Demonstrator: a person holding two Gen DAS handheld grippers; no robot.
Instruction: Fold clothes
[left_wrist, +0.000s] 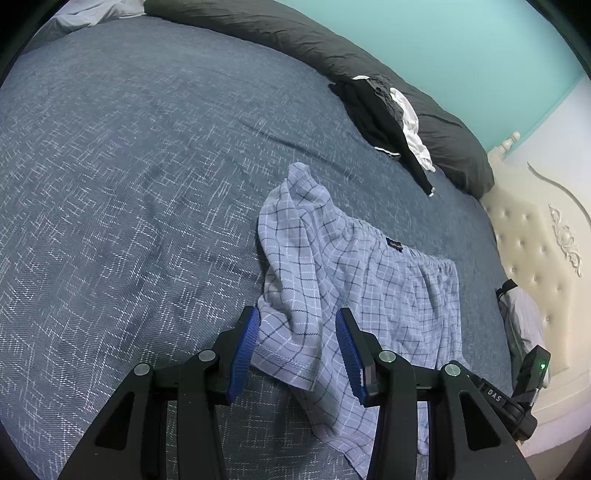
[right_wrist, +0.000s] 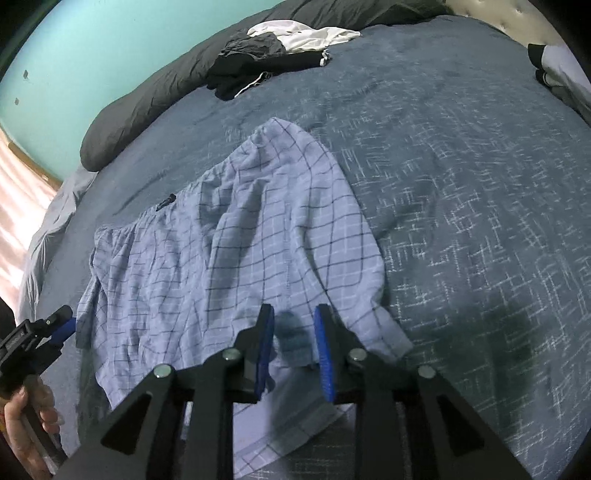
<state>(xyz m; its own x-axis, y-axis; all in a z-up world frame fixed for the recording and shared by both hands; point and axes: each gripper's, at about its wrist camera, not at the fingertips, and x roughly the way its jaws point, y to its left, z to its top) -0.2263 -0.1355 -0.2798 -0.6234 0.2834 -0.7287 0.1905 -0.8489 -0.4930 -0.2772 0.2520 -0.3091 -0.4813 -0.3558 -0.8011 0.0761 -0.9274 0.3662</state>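
Observation:
A pair of light blue checked shorts (left_wrist: 332, 280) lies rumpled on the blue bedspread (left_wrist: 129, 184), waistband toward the headboard. My left gripper (left_wrist: 297, 319) is open, its blue pads either side of a raised fold of one leg near the hem. In the right wrist view the shorts (right_wrist: 221, 251) spread out ahead, one side folded over the middle. My right gripper (right_wrist: 293, 312) is open with the fabric's lower edge between its pads. The left gripper (right_wrist: 55, 325) shows at the left edge of that view.
A pile of black, grey and white clothes (left_wrist: 391, 114) lies against a dark grey duvet roll (left_wrist: 295, 33) at the far side. A cream tufted headboard (left_wrist: 528, 251) and a turquoise wall (left_wrist: 461, 48) are beyond. Another folded garment (left_wrist: 521, 314) lies by the headboard.

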